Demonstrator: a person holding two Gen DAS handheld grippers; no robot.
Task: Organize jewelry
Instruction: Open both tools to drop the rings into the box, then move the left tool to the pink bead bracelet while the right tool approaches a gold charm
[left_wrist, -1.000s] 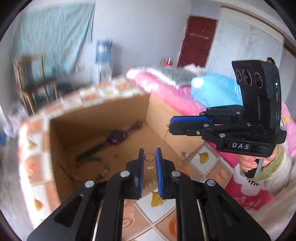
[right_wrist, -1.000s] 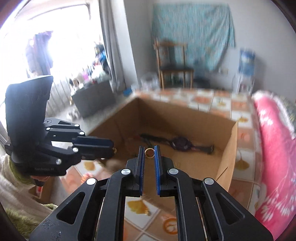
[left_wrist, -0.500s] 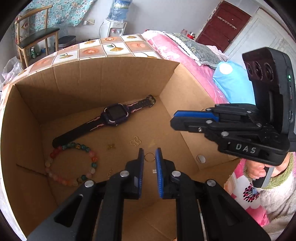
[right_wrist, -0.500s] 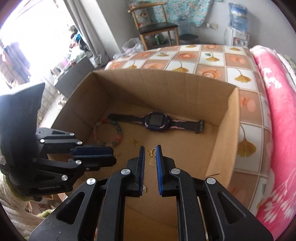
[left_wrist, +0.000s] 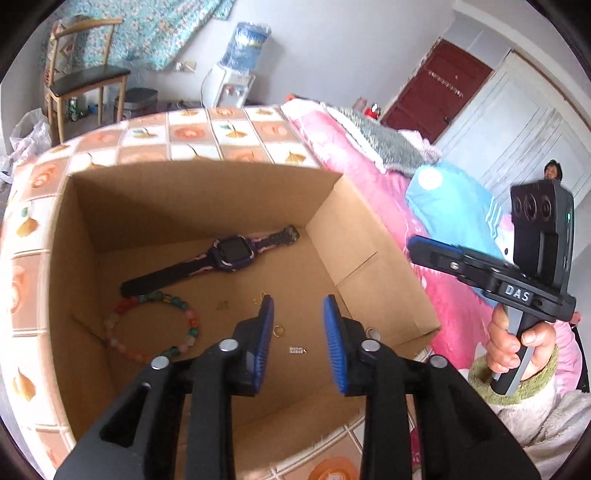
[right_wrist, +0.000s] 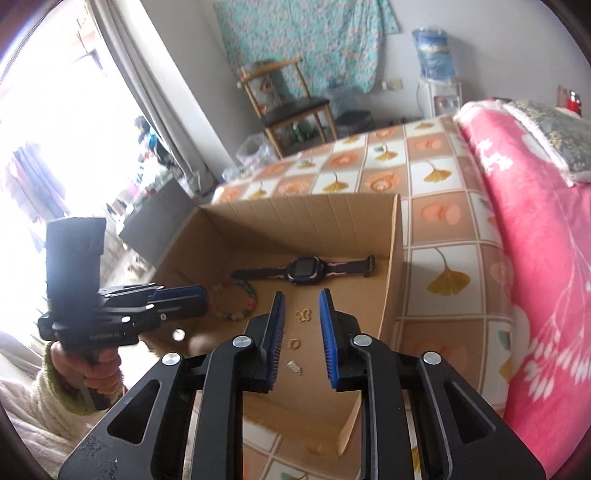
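In the box (left_wrist: 373, 254), the watch (left_wrist: 231, 254) lies behind the bracelet (left_wrist: 155, 325) and the ring (left_wrist: 278, 331).

The left tongs (left_wrist: 298, 321) point forward and down, their blue-padded jaws spread apart with nothing between them. The right tongs (right_wrist: 301, 317) do likewise, jaws parted and empty. In the left wrist view the right hand (left_wrist: 517, 347), in a cream sleeve with a green cuff, grips its handle upright. In the right wrist view the left hand (right_wrist: 90, 363) clasps its handle likewise.
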